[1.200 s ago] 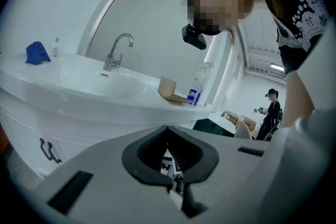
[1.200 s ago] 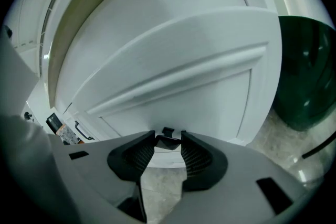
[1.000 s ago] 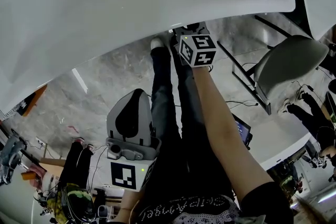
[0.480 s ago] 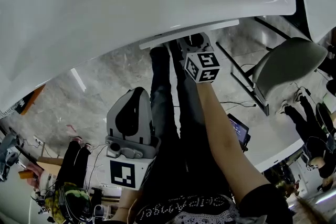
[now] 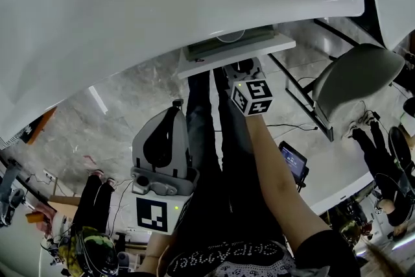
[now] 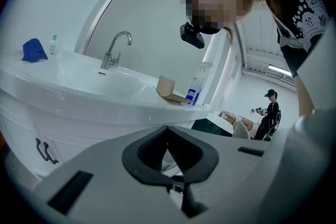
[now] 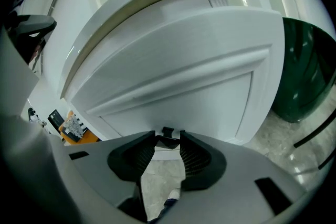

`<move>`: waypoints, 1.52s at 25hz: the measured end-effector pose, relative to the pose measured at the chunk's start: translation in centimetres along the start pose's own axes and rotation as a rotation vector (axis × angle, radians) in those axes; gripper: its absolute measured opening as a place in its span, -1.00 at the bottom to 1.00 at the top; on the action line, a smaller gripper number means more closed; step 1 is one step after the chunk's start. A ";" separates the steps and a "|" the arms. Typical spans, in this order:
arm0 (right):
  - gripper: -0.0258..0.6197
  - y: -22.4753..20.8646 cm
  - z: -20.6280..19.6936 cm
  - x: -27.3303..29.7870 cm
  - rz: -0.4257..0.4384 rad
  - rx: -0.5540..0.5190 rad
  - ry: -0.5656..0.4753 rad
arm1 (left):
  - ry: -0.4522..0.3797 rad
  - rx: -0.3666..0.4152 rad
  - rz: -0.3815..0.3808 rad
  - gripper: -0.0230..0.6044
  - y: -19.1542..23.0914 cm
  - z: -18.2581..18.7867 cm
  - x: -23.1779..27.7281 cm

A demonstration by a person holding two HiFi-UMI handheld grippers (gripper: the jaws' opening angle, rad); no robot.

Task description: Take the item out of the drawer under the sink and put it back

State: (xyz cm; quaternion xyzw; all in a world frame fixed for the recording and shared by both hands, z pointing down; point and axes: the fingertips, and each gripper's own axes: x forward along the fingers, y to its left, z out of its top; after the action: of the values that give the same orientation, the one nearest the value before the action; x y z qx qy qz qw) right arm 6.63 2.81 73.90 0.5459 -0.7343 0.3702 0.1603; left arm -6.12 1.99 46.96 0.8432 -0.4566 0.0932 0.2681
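Drawer (image 5: 237, 47) further out over marble floor (image 5: 117, 110)

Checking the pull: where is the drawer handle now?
Right gripper view, bottom centre: the drawer handle is clamped between the right gripper's jaws, on the white drawer front.

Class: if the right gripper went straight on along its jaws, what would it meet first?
The right gripper holds the drawer's dark handle; straight on lies the white drawer front, probably at once.
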 end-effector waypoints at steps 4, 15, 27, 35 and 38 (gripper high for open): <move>-0.44 -0.3 -0.1 0.0 -0.008 0.002 -0.011 | 0.003 0.007 -0.005 -0.91 -0.1 0.0 0.4; -0.44 -0.5 -0.1 0.0 -0.009 -0.016 -0.013 | 0.004 0.013 -0.012 -0.91 0.2 0.3 0.4; -0.43 -0.4 -0.2 0.2 -0.002 -0.006 0.015 | -0.017 0.006 -0.018 -0.91 0.1 0.6 0.2; -0.44 -0.6 -0.4 -2.7 -0.026 -0.015 0.033 | -0.029 0.045 -0.046 -0.91 -0.2 1.7 0.1; -0.44 -1.0 0.1 -4.5 -0.038 -0.004 0.036 | -0.029 0.054 -0.050 -0.91 -0.3 2.3 -0.2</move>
State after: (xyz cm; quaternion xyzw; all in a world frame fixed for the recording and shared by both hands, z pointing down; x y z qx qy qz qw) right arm 9.14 5.71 71.32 0.5525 -0.7216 0.3755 0.1817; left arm -6.20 0.99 44.83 0.8626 -0.4365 0.0868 0.2407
